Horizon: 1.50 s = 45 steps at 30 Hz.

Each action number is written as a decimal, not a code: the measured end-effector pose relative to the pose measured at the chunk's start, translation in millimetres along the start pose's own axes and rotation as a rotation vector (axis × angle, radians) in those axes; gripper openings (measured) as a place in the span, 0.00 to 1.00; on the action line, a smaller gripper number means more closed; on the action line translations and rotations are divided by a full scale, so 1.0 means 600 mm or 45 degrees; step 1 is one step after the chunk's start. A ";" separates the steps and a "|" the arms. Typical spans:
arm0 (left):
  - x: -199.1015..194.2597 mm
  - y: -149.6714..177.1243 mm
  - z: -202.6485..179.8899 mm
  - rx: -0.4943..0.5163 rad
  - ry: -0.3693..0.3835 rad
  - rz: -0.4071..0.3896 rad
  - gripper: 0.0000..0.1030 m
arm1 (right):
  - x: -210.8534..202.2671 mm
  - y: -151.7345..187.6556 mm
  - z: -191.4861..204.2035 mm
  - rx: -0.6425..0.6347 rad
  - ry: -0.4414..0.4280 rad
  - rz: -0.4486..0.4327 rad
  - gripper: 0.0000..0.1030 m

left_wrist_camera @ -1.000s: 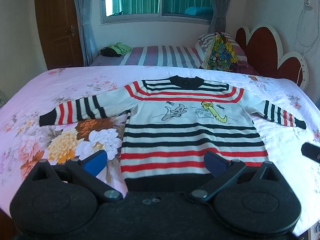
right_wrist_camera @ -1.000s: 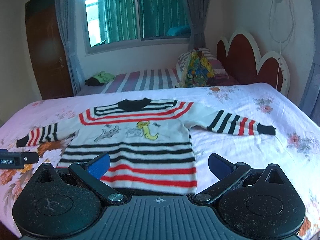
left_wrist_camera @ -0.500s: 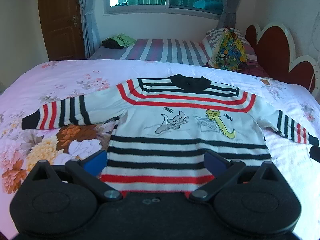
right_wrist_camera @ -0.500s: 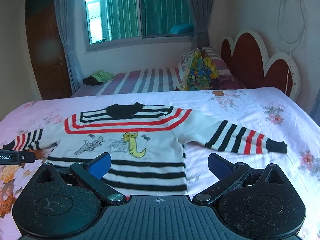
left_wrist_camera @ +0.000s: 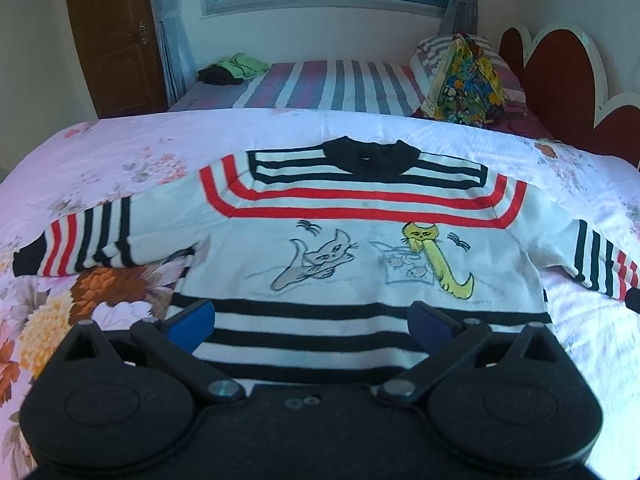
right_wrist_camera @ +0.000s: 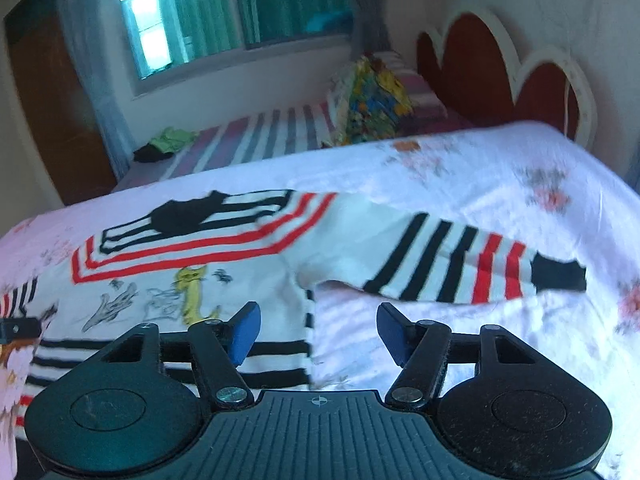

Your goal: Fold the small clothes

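Striped sweater (left_wrist_camera: pixel 360 264) spread flat, front up, on the flowery bedspread (left_wrist_camera: pixel 120 148), sleeves out to both sides. Left tongs (left_wrist_camera: pixel 312 320) wide open over the lower body, right tongs (right_wrist_camera: pixel 318 334) wide open near the right side seam, gripping nothing. Could easily pinch bedspread along with the knit, or grab one layer only and drag the whole thing crooked.

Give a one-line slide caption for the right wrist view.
Open right tool above a striped sweater's side edge.
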<state>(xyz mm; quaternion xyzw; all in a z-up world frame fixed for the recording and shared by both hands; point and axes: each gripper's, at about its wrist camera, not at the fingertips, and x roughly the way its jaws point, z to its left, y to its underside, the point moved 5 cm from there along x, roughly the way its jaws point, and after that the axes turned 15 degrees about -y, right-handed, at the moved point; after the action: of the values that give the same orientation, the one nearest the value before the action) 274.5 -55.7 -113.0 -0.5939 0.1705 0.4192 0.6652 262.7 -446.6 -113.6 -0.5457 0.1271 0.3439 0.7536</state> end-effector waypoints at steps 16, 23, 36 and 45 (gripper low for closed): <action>0.065 -0.024 -0.077 0.054 0.033 0.042 0.99 | 0.064 0.006 -0.291 0.373 0.296 0.103 0.62; 0.090 -0.030 -0.077 0.001 0.048 0.081 0.99 | 0.090 -0.003 -0.363 0.523 0.273 0.050 0.62; 0.111 -0.038 -0.060 -0.071 0.077 0.118 0.97 | 0.101 -0.029 -0.384 0.485 0.310 -0.111 0.16; 0.104 -0.038 -0.022 -0.076 0.105 0.108 0.86 | 0.121 -0.128 -0.210 0.126 0.121 -0.188 0.11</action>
<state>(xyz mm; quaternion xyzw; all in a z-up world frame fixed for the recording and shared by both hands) 332.2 -44.8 -146.5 -0.6225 0.2101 0.4273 0.6211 389.4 -546.8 -145.6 -0.5312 0.1389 0.2545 0.7961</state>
